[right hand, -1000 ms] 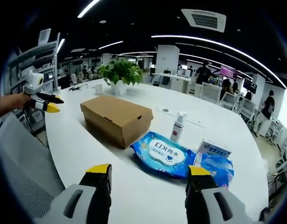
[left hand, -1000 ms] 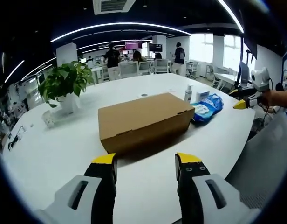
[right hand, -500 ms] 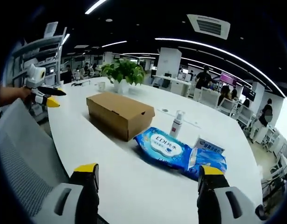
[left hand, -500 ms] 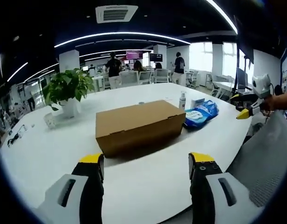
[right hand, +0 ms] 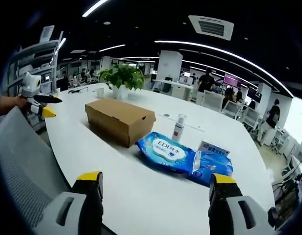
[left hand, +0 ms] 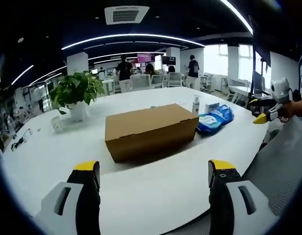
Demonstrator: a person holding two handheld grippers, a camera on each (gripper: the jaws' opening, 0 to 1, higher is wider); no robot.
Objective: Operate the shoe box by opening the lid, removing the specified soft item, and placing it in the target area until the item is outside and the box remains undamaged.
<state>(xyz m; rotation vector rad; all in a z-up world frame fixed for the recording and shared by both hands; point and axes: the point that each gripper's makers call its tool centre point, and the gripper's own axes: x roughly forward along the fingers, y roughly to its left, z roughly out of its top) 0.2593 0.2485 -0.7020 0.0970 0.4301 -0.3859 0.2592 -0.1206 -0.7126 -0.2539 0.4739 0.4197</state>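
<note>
Here, we held both claws with jaws spread, gripping nothing: left gripper (left hand: 152,178), right gripper (right hand: 153,188). The closed rectangular brown cardboard shoe box (left hand: 151,129) lay ahead of both. We judged it light, crushable; lift the lid's front edge.

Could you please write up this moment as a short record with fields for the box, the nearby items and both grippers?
box: brown cardboard shoe box, lid shut, on the white table
beside box: blue wipes pack, small white bottle, smaller blue-and-white packet
plant: potted, past the box
left gripper: open, short of the box, holding nothing
right gripper: open, holding nothing
</note>
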